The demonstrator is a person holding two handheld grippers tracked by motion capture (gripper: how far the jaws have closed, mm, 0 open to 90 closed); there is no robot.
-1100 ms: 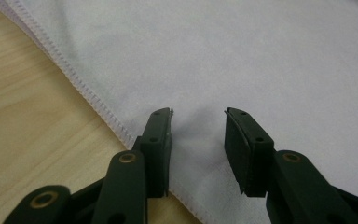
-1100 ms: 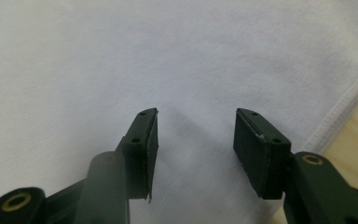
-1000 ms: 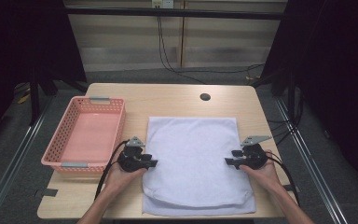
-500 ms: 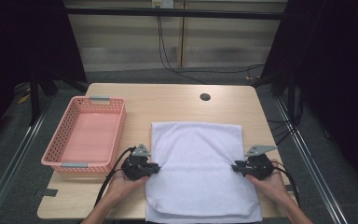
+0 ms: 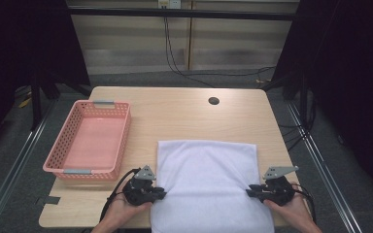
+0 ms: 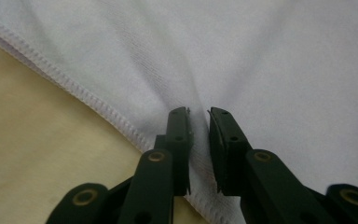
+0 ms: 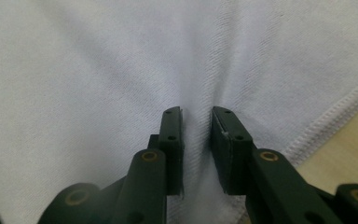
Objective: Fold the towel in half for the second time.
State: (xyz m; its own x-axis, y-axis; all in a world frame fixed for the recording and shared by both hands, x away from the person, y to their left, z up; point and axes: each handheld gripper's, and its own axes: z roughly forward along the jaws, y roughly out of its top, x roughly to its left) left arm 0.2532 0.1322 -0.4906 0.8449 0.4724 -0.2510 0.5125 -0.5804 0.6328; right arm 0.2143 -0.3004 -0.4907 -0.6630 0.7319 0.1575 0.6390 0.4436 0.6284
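A white towel point(image 5: 206, 179) lies flat on the wooden table point(image 5: 175, 111), its near end at the front edge. My left gripper point(image 5: 161, 193) pinches the towel's left hem. A ridge of cloth point(image 6: 261, 56) stands between its pads point(image 6: 179, 128), which have just been closing and then eased slightly, still on the fabric. My right gripper point(image 5: 250, 190) holds the right hem the same way. Its jaws have just been closing, and a fold of towel point(image 7: 98, 70) sits squeezed between its pads point(image 7: 224, 128).
A pink mesh basket point(image 5: 90, 141) stands on the left part of the table, close to my left hand. A round cable hole point(image 5: 213, 101) sits near the far edge. Bare wood lies between the towel and the far edge. Dark floor surrounds the table.
Both grippers closed on the towel's side hems and moved toward the near edge. The towel slid with them, away from the far edge.
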